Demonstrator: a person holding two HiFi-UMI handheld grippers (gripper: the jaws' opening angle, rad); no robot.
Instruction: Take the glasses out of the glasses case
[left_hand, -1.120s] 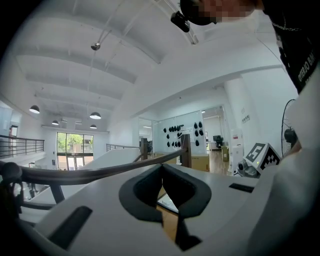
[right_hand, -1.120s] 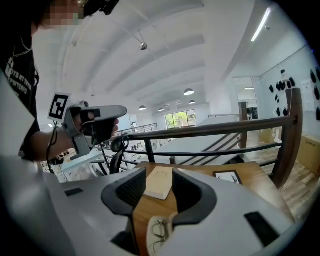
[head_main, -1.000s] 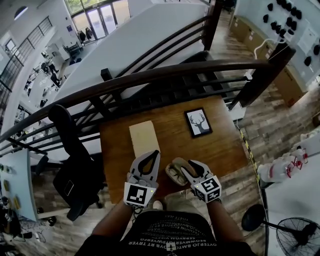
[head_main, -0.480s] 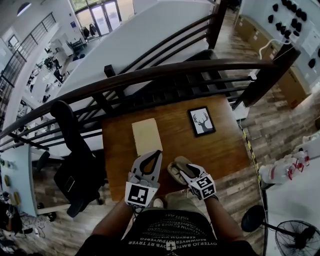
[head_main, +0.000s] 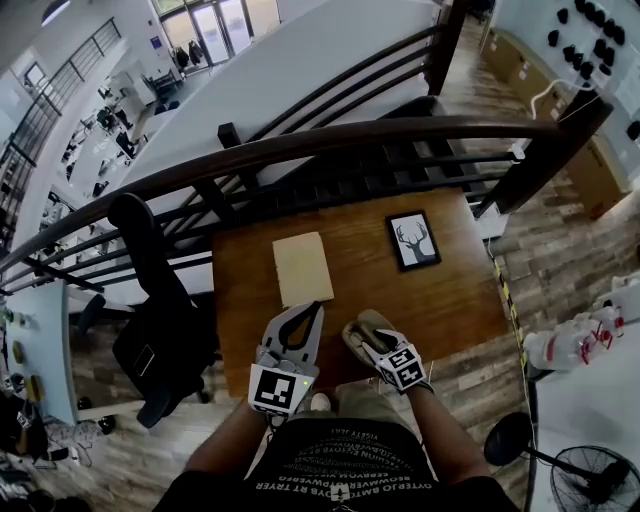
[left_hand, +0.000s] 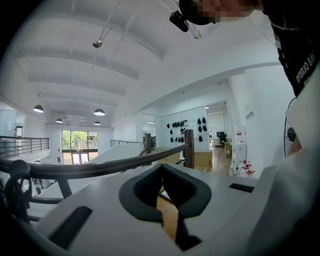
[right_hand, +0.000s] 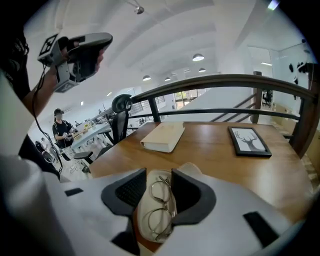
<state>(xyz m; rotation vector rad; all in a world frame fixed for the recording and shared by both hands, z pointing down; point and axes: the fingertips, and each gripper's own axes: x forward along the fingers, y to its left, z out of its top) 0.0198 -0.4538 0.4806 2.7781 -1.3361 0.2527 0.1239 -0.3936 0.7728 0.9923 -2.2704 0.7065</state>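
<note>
Looks like the reach-in step: the right gripper (right_hand: 159, 176) hangs spread open over the glasses case (right_hand: 145, 220) at bottom centre, glasses (right_hand: 161, 207) lying inside, left gripper (left_hand: 161, 170) pinched shut on nothing, so next it should probably lower and close gently on the frame.

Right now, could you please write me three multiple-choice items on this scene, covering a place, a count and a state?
1. Where are the glasses? A on the floor; B in the open case; C on a chair.
2. How many framed pictures lie on the table? A one; B two; C three.
3. The left claw is: A wide open; B gripping the case; C shut and empty.
Key: 1 B, they lie in the case between the right claw's parted jaws; 2 A, only one shows; 3 C, its tips meet on nothing.
</note>
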